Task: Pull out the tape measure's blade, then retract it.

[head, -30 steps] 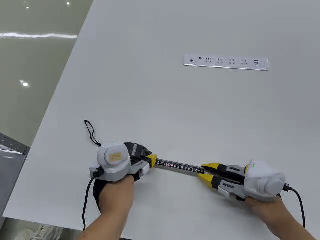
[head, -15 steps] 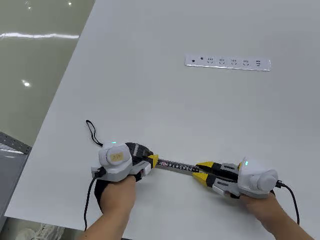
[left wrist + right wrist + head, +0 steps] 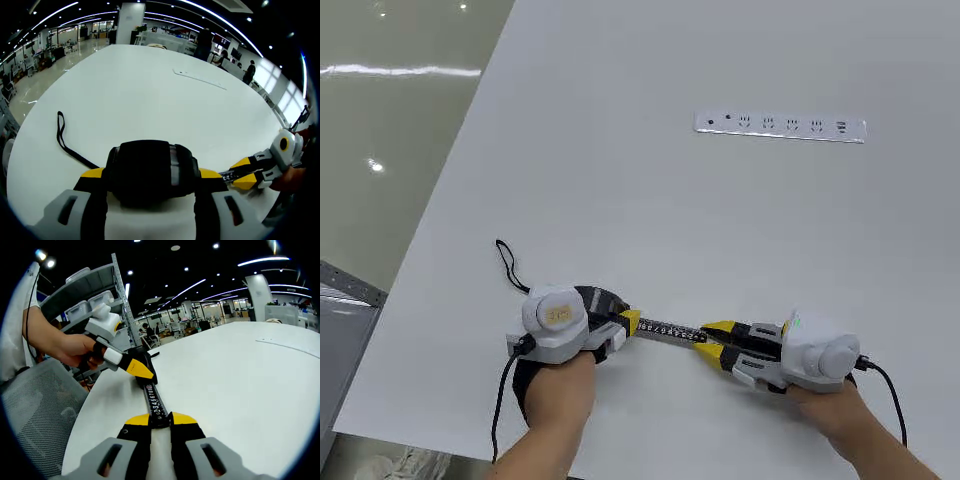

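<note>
A black tape measure case [image 3: 149,170] sits on the white table, and my left gripper [image 3: 620,322] is shut on it, yellow fingertips on either side. Its black wrist strap [image 3: 507,266] trails off to the left on the table. A short stretch of blade [image 3: 668,329] with printed numbers runs from the case to my right gripper [image 3: 708,342], which is shut on the blade's end [image 3: 159,418]. From the right gripper view the case [image 3: 142,365] lies ahead, held by the left gripper [image 3: 131,367]. The right gripper [image 3: 245,172] also appears at the right of the left gripper view.
A white power strip [image 3: 780,126] lies flat farther back on the table [image 3: 650,190]. The table's left edge [image 3: 430,210] drops to a glossy floor. A grey chair back [image 3: 35,410] and shelving stand beyond the person in the right gripper view.
My right gripper has moved left toward the case, so the exposed blade is shorter than a second ago. The left gripper and case have stayed put.
</note>
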A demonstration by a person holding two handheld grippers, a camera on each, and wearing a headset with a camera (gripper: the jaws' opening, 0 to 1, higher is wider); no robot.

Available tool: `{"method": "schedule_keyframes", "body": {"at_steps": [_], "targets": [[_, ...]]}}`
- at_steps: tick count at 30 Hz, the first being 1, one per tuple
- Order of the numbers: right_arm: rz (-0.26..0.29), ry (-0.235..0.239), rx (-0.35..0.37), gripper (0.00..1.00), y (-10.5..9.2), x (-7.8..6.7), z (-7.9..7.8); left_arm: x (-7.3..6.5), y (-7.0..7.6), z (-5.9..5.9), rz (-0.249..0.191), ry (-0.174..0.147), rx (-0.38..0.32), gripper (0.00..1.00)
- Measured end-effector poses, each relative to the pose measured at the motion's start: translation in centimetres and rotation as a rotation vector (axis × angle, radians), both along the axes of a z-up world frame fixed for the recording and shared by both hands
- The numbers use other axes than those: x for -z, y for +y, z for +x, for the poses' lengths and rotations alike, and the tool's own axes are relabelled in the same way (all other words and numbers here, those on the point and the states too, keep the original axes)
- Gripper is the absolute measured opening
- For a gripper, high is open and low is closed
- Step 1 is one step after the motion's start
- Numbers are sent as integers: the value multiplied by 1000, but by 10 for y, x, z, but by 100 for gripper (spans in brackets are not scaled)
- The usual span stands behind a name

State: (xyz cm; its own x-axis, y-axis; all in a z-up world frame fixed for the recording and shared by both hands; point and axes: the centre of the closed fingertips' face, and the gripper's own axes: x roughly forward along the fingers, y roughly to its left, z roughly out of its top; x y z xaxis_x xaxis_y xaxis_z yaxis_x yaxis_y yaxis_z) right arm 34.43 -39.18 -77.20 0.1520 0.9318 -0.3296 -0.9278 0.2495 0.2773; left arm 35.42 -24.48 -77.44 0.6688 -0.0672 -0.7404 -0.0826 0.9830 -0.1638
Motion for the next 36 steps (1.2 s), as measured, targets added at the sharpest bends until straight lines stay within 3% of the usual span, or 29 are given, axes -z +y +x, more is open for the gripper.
{"method": "schedule_keyframes", "body": {"at_steps": [36], "targets": [[-1,-10,-31,13,37,-1,0,0,0,0,-2,2,-2,68]]}}
